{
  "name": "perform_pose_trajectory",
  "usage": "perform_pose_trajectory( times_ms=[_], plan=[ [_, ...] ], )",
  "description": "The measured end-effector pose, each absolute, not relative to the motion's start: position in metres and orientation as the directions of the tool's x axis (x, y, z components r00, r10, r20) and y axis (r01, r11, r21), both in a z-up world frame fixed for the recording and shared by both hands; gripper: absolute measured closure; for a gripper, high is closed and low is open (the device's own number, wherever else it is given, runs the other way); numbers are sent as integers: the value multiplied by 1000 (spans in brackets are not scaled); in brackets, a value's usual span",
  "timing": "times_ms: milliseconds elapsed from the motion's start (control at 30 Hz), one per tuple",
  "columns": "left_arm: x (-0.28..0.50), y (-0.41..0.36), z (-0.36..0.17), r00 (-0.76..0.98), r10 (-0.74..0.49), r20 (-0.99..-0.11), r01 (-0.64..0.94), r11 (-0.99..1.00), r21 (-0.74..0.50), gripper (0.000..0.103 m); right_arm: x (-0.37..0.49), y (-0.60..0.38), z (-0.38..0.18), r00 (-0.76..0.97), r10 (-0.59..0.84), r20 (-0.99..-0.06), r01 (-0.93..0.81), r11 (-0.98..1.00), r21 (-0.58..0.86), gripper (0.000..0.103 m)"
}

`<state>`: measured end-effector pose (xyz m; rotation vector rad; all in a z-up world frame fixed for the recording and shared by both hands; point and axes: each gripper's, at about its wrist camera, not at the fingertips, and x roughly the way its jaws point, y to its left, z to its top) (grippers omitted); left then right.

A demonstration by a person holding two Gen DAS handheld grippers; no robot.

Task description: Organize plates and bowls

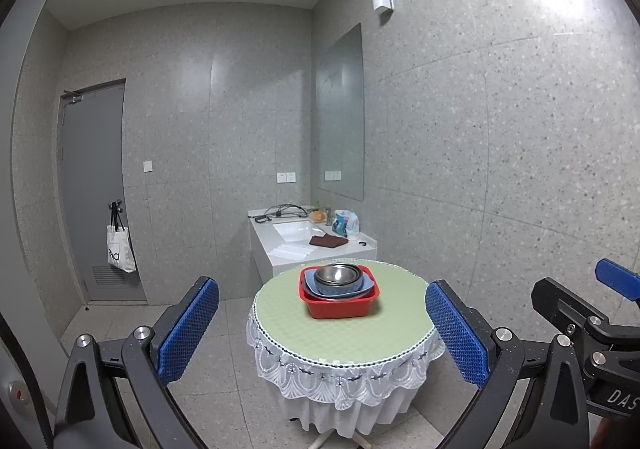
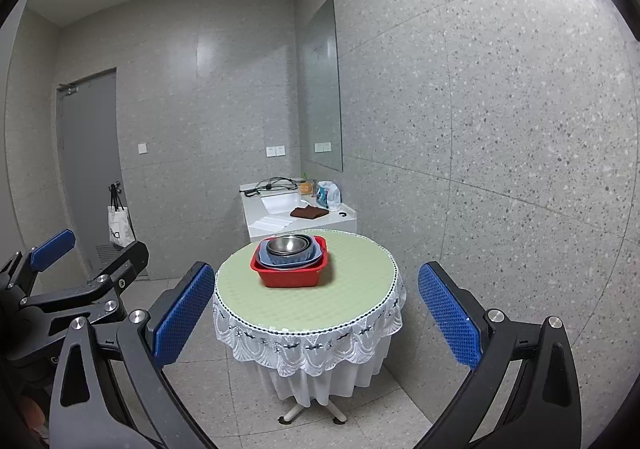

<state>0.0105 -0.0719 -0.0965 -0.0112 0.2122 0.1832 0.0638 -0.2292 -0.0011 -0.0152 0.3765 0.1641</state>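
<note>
A red plastic basin (image 1: pixel 340 307) (image 2: pixel 294 275) sits on a round table (image 1: pixel 344 333) (image 2: pixel 308 297) with a green top and white lace cloth. Stacked in the basin are blue-grey plates (image 1: pixel 338 289) (image 2: pixel 290 260) with nested steel bowls (image 1: pixel 338 275) (image 2: pixel 289 245) on top. My left gripper (image 1: pixel 322 333) is open and empty, well short of the table; it also shows at the left of the right wrist view (image 2: pixel 90 251). My right gripper (image 2: pixel 316 317) is open and empty, also short of the table; one of its fingers (image 1: pixel 616 279) shows in the left wrist view.
A white sink counter (image 1: pixel 312 245) (image 2: pixel 296 215) stands behind the table with a brown cloth (image 1: pixel 328 241), a bag and cables. A mirror (image 1: pixel 340 129) hangs on the right wall. A grey door (image 1: pixel 96 189) with a tote bag (image 1: pixel 120 249) is at the left.
</note>
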Motion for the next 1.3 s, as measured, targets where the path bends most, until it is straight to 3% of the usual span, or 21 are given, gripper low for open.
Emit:
perform_pose_trajectory(
  times_ms=[1300],
  plan=[
    [52,-79,-117,958,196,-208,-197,980,15,1,92,-231,-11,911,167,-376,-173,985,19,0]
  ],
)
